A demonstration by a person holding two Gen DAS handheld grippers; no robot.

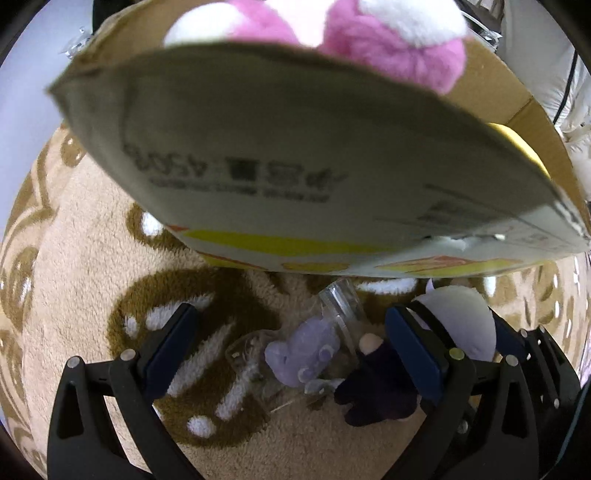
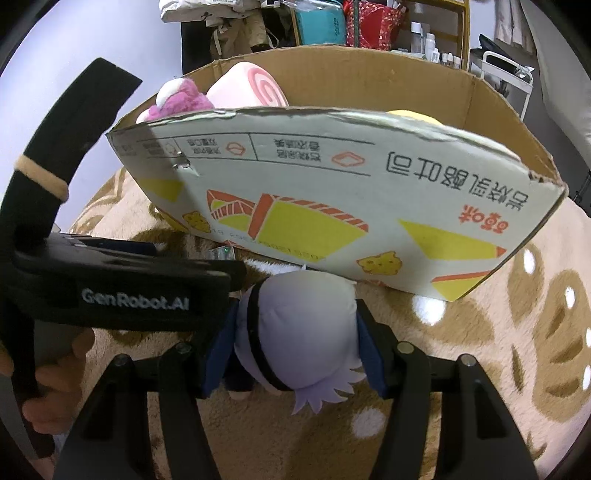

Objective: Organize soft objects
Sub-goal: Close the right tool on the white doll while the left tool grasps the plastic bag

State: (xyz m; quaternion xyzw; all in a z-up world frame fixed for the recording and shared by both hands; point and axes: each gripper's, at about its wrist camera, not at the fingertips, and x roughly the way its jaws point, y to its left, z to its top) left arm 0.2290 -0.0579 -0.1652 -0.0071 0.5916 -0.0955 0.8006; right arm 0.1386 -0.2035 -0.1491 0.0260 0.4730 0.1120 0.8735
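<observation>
My right gripper (image 2: 295, 317) is shut on the pale lavender head of a small doll (image 2: 303, 332), whose dark body (image 1: 373, 391) hangs down over the blanket. My left gripper (image 1: 293, 314) stands open right beside it, its pads wide apart. Between and below those pads lies a small lavender plush (image 1: 306, 354) in clear plastic wrap. Just behind stands a cardboard box (image 2: 332, 206) holding a pink and white plush (image 2: 181, 99), a pink swirl roll plush (image 2: 251, 88) and a yellow plush (image 2: 413, 114).
Everything rests on a beige fleece blanket with brown patterns (image 2: 498, 332). The left gripper's black housing (image 2: 129, 284) and a hand (image 2: 55, 387) fill the left of the right wrist view. Shelves and bags (image 2: 369, 22) stand behind the box.
</observation>
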